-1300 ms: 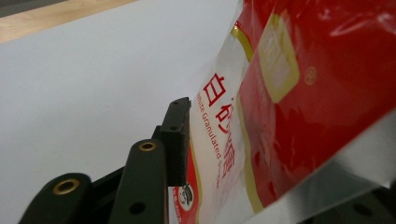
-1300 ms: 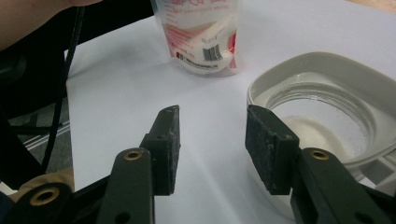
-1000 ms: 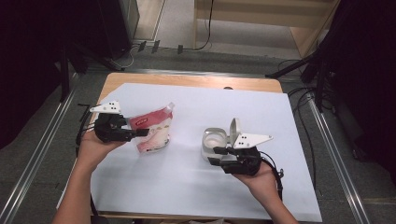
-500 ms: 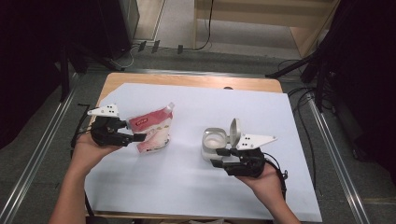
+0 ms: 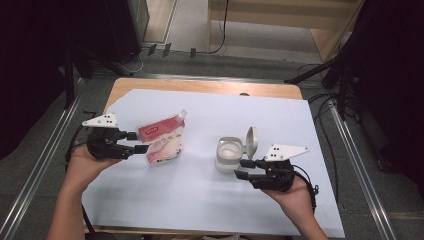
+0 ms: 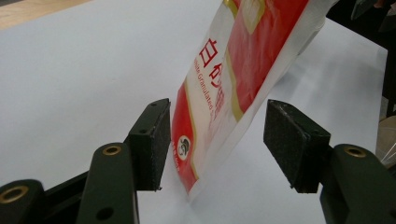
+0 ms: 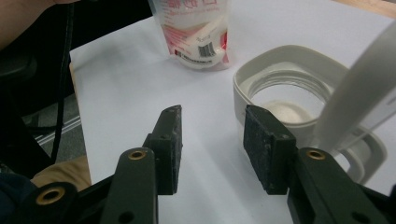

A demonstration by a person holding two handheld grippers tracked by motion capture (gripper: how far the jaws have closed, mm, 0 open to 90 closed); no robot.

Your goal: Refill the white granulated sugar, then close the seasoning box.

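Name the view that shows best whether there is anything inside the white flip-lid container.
The right gripper view: it looks down into the open white flip-lid plastic container, showing white granules at the bottom. The high view shows the container small, its contents just a pale patch. The left gripper view faces the red-and-white pouch instead.

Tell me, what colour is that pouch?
Red and white pouch with gold trim, seen best in the left gripper view.

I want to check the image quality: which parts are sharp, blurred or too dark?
High view: white sheet evenly lit, surroundings nearly black. Left gripper view: pouch print readable, its top blurred. Right gripper view: jar fairly sharp, its raised lid blurred, left edge dark.
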